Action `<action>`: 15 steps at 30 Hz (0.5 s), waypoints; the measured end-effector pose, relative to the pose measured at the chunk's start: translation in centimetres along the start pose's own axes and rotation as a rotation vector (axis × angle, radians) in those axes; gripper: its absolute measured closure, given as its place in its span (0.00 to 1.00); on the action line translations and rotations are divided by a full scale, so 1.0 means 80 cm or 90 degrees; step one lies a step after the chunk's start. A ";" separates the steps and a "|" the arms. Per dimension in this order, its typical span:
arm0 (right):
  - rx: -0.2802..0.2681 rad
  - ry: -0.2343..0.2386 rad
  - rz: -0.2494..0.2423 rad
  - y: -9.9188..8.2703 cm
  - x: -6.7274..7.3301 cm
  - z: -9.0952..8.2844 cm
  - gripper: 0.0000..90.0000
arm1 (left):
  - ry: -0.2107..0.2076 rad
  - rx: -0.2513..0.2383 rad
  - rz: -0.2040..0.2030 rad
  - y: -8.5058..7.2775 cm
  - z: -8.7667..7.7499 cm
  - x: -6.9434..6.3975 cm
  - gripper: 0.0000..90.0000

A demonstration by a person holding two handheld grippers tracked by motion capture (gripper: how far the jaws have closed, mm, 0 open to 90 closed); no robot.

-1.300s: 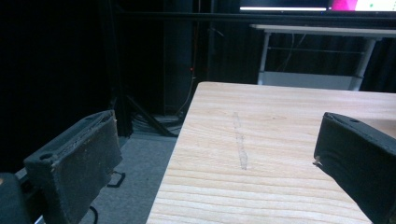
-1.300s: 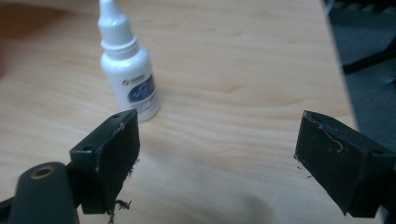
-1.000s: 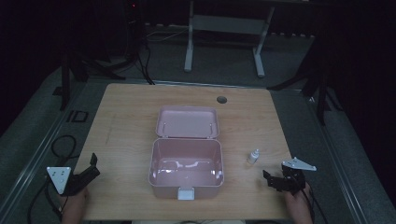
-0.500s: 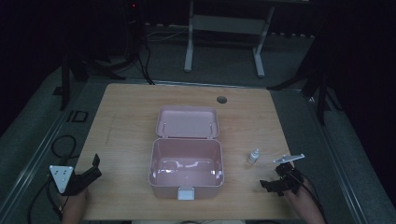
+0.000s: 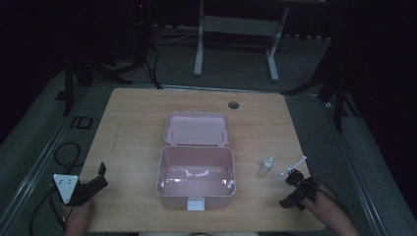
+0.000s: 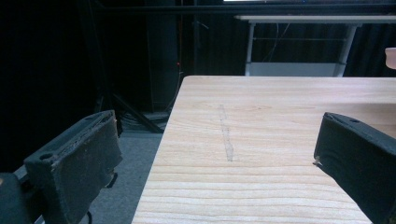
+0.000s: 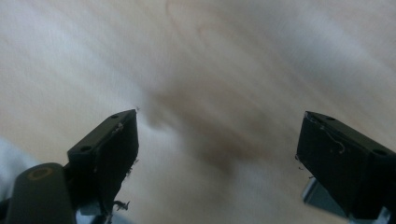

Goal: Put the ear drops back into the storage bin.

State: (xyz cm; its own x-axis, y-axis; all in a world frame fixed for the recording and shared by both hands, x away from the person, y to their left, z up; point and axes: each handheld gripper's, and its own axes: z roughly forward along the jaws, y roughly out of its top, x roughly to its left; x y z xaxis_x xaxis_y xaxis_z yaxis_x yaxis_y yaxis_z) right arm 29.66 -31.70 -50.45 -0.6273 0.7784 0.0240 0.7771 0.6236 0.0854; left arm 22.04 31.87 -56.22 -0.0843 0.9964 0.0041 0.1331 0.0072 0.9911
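Observation:
An open pink box point(image 5: 195, 191) stands at the middle of the wooden table point(image 5: 133, 128), its lid point(image 5: 197, 129) laid back flat behind it and nothing showing inside. To the right of the box a small clear bottle point(image 5: 266, 165) stands upright. My left gripper point(image 5: 102, 176) rests at the table's near left corner, open, jaws wide apart over bare wood point(image 6: 217, 126). At the near right, my right gripper point(image 5: 288, 191) is tipped down toward the tabletop just short of the bottle, open, nothing between its jaws point(image 7: 219, 119).
A round cable hole point(image 5: 233, 105) sits near the table's far edge. White frame legs point(image 5: 199, 44) stand on the floor beyond. Cables point(image 5: 64, 152) lie on the floor to the left. The table's left edge point(image 6: 159, 154) runs just inside my left jaw.
My right gripper has tipped over toward the tabletop and shifted a little left, its grey plate now edge-on. The left gripper has barely moved.

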 end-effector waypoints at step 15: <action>0.090 0.024 -0.019 0.020 -0.016 -0.003 0.14 | -0.002 0.003 0.005 0.000 0.001 -0.001 0.01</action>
State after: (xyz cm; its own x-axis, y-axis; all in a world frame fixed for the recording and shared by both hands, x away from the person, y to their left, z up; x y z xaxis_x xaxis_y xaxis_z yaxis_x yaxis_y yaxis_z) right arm 31.69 -31.73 -50.11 -0.6502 0.7572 0.0617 0.7554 0.6530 -0.0547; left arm 22.12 31.79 -56.27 -0.0801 0.9967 0.0120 0.1384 -0.0008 0.9904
